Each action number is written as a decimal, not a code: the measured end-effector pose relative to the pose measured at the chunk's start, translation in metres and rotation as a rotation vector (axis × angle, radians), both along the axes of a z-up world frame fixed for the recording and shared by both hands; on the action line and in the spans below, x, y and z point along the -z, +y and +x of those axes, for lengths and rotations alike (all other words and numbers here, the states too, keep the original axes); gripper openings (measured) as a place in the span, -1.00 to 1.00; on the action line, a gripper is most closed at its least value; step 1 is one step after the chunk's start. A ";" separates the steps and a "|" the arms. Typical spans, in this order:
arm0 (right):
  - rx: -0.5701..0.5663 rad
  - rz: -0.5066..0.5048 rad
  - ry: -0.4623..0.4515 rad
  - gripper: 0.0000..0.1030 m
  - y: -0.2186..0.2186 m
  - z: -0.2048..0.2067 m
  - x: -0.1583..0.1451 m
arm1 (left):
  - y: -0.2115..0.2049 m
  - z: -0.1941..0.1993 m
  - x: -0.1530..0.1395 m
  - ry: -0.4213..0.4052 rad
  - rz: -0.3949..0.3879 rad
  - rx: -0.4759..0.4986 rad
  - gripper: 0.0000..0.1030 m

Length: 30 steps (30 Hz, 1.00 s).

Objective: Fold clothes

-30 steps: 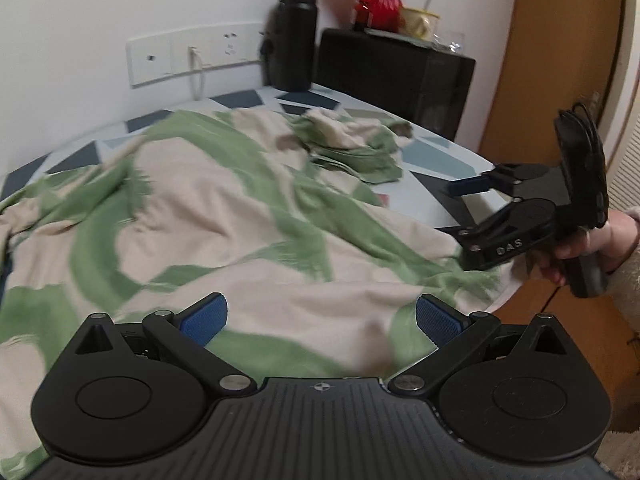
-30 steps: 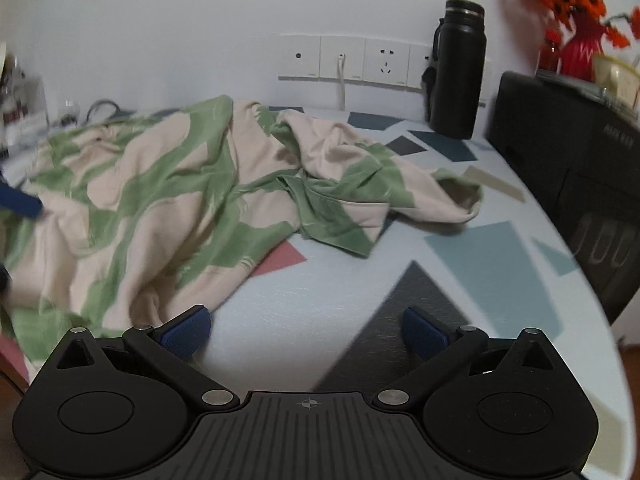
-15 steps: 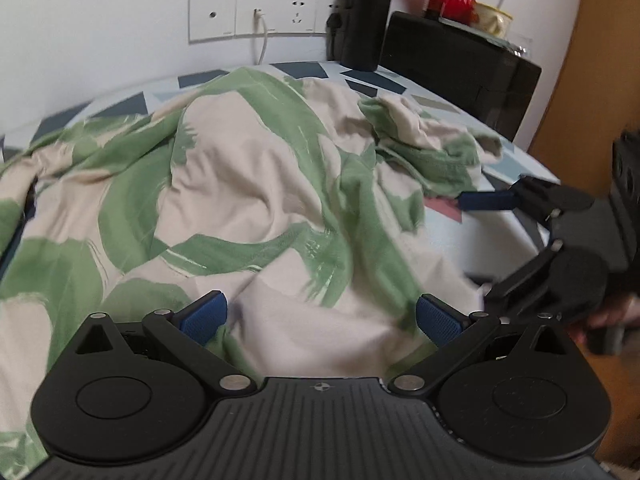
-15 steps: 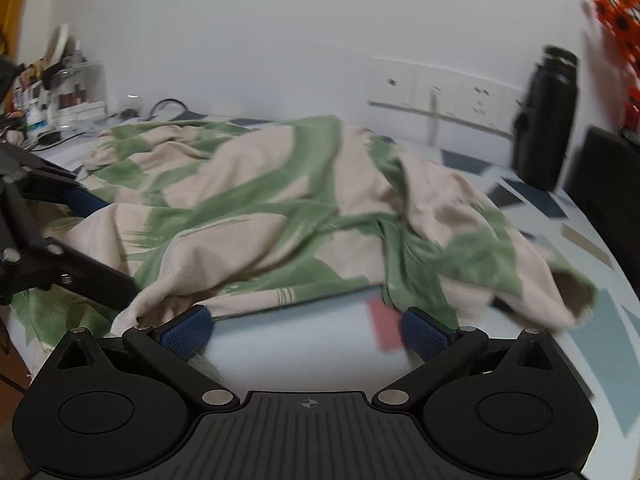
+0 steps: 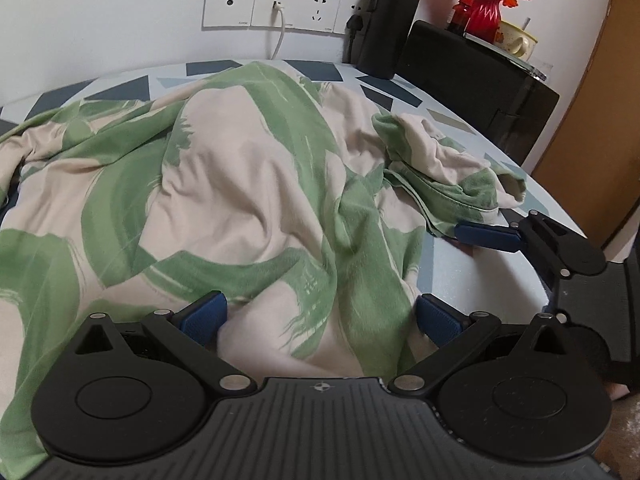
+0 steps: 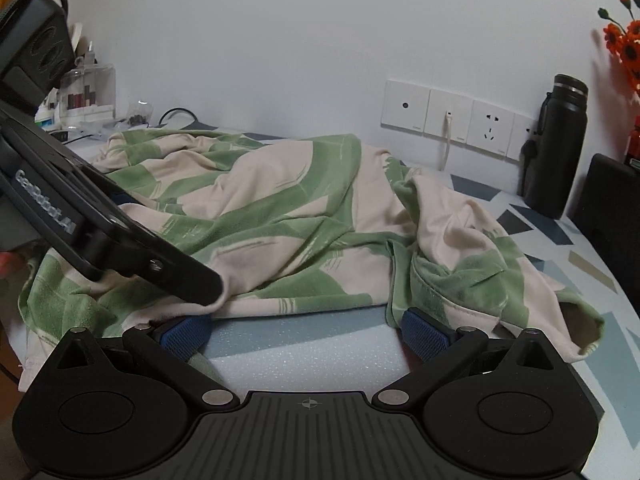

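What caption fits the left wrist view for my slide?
Left gripper open over the crumpled green-and-cream garment; right gripper open at its near edge.

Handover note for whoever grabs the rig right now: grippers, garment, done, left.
Left gripper: open, low over the near edge of the green-and-beige garment, nothing gripped.
Right gripper: open, at the table edge, its right finger touching the hem; nothing gripped.
Garment: crumpled across the table, one sleeve bunched on the right.
Done: no fold visible.
Left: grip the near hem, spread flat, fold.

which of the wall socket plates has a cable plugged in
The second plate from the left, with a white cable hanging from it. The other plates show bare holes, and the bottle partly hides the last.
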State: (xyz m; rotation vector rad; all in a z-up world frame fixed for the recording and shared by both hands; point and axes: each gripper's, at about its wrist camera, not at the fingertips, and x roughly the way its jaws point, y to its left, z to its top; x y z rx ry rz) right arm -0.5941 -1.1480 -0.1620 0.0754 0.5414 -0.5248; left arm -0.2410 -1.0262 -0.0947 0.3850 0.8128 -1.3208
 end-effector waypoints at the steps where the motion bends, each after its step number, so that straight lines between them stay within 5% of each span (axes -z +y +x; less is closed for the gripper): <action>1: 0.000 -0.002 -0.002 0.98 0.000 0.000 0.001 | -0.002 -0.002 0.001 -0.010 0.001 0.002 1.00; 9: -0.012 0.016 0.019 0.98 -0.002 -0.009 -0.002 | -0.006 -0.006 0.003 -0.057 0.001 0.031 1.00; 16: 0.138 -0.097 0.063 0.98 -0.007 -0.036 -0.007 | -0.001 -0.011 0.005 -0.108 0.018 0.041 1.00; 22: 0.316 0.007 0.014 0.99 -0.036 -0.071 -0.004 | 0.000 -0.016 0.007 -0.135 0.010 0.026 1.00; 30: 0.358 0.099 -0.006 0.99 -0.047 -0.079 0.002 | 0.004 -0.020 0.008 -0.147 0.012 0.009 1.00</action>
